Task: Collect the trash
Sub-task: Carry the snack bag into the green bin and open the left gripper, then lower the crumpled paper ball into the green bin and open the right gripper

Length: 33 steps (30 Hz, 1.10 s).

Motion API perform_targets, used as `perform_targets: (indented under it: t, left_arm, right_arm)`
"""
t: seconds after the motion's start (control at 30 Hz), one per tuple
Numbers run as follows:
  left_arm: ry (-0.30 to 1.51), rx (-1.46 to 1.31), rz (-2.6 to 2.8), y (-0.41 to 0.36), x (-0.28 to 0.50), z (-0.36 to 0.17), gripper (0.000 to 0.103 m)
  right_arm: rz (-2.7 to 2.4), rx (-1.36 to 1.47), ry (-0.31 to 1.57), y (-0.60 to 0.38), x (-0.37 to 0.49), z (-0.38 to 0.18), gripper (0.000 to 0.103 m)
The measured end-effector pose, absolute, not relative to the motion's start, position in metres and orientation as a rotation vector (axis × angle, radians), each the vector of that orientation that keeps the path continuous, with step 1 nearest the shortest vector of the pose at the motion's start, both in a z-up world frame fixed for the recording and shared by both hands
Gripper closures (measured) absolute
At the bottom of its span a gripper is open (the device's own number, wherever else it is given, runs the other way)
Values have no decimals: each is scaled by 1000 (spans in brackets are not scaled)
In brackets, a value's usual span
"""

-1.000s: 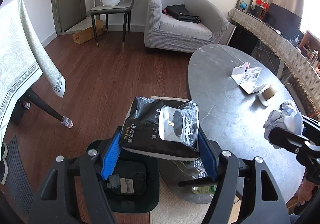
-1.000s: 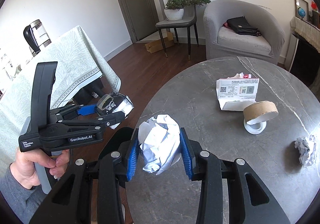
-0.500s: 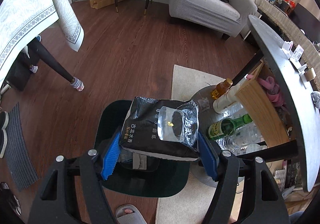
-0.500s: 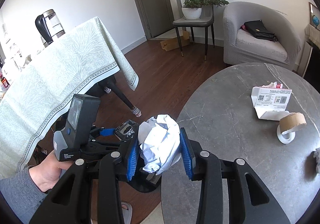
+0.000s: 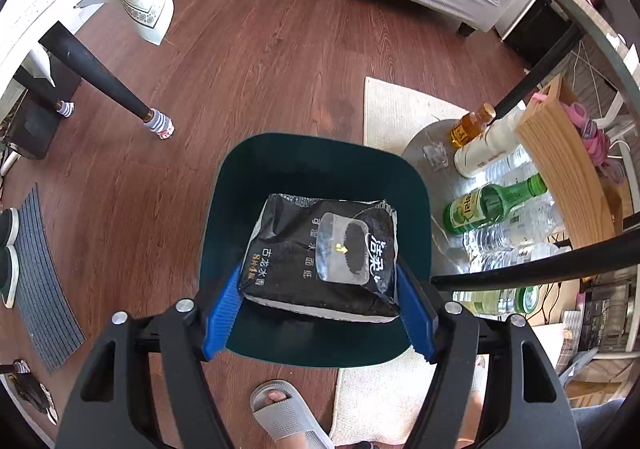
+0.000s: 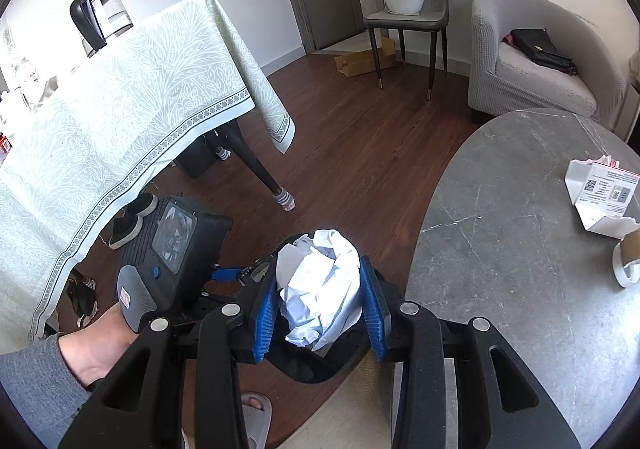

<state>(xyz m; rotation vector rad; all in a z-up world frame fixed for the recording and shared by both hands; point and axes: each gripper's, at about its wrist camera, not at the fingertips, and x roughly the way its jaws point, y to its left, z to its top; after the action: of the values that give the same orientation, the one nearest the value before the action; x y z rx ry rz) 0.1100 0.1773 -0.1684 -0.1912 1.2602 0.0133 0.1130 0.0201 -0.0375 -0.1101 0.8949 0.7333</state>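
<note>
The left gripper (image 5: 320, 301) is closed on a black tissue pack (image 5: 324, 257), with a blue pad pressed on each side, and it holds the pack directly over the open mouth of the dark green bin (image 5: 224, 209) on the floor. The right gripper (image 6: 318, 301) is clamped on a crumpled white paper ball (image 6: 318, 289); in its own view this ball is near the bin rim, toward the grey table (image 6: 520, 269), not clearly above the opening.

To do this step well, I think the left jaws should open only while the pack is centred over the bin, so it falls flat inside and does not catch the rim. The right hand should wait beside the bin, then come over the middle before it lets go, so that both tools do not crowd the opening.

The pack has white Chinese characters, too small for me to read surely. The box (image 6: 604, 197) on the table carries a label with a QR code
</note>
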Motion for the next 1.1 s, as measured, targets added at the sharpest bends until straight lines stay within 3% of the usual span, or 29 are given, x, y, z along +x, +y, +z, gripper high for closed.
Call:
perform_targets:
  t: [0.27,0.67,0.9,1.0,1.1]
  left_arm:
    - [1339,-186,1,183,108,-188,28]
    - [1268,-207,19,203,96,-167,23]
    - [1236,-249,93,229,85,-157,40]
    - [1177,-271,126,241,78,-143,43]
    - [1132,-330,155,255,73,-131,54]
  right_arm:
    - [726,-226,920,58,111,-67,65]
    - [780,-308,919,103,102,-80,65]
    - [764,-316,949,112,110,-95,65]
    - [762,-331,968,118,107,-105,65]
    - [756,-343,990,121,108,-118,65]
